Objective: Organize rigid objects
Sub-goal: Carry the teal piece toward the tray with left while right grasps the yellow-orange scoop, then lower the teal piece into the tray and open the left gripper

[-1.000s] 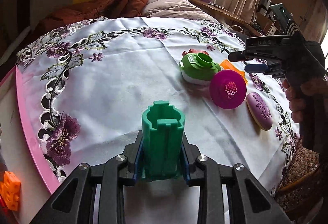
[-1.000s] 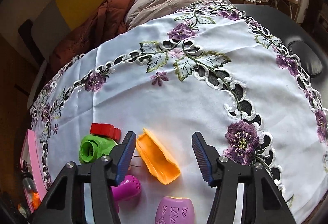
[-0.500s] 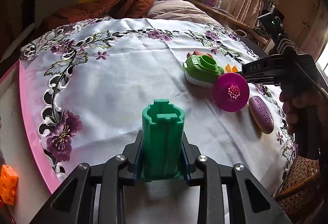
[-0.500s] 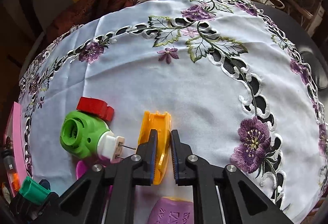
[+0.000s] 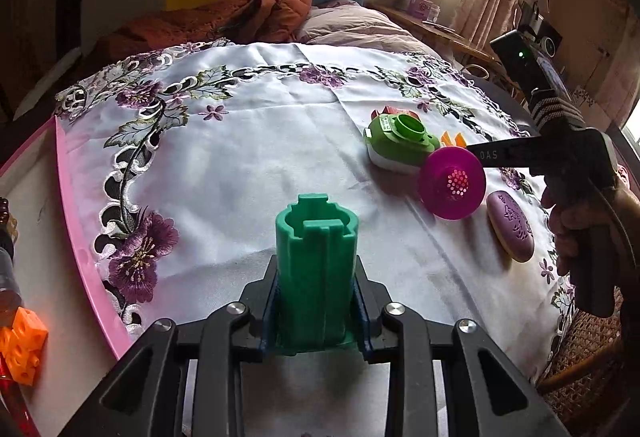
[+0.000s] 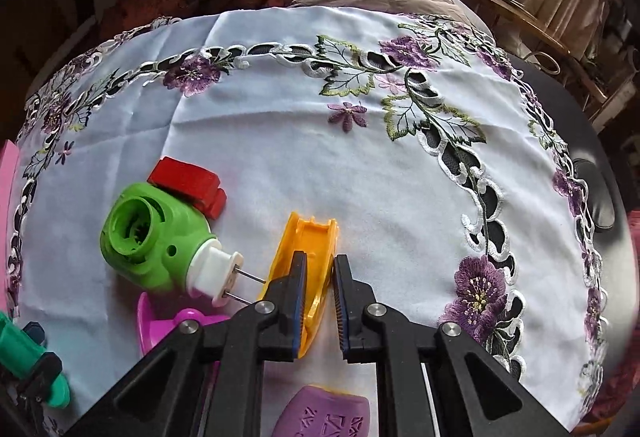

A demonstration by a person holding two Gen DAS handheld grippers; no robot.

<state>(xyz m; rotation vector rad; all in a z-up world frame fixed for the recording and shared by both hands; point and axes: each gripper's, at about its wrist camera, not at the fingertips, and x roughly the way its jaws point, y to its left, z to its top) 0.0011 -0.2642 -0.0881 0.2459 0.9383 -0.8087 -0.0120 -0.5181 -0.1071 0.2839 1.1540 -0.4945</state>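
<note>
My left gripper (image 5: 316, 301) is shut on an upright teal green plastic cylinder (image 5: 316, 261), held over the near part of the embroidered white tablecloth (image 5: 248, 165). My right gripper (image 6: 320, 277) is shut on one side wall of an orange trough-shaped piece (image 6: 310, 237) that lies on the cloth; only its orange tips (image 5: 452, 138) show in the left wrist view. Beside it lie a green and white plug-in device (image 6: 156, 241), a red block (image 6: 186, 183), a magenta funnel-like piece (image 5: 452, 183) and a purple oval soap-like piece (image 5: 510, 231).
A pink board (image 5: 80, 221) edges the table on the left, with an orange block (image 5: 22, 345) beyond it. A bed with brown and pink bedding (image 5: 280, 13) lies behind the table. A wicker chair (image 5: 580, 369) stands at the right.
My right gripper came down and closed from wide open onto the orange piece's side wall, then lifted it slightly. My left gripper keeps the green cylinder and has shifted little.
</note>
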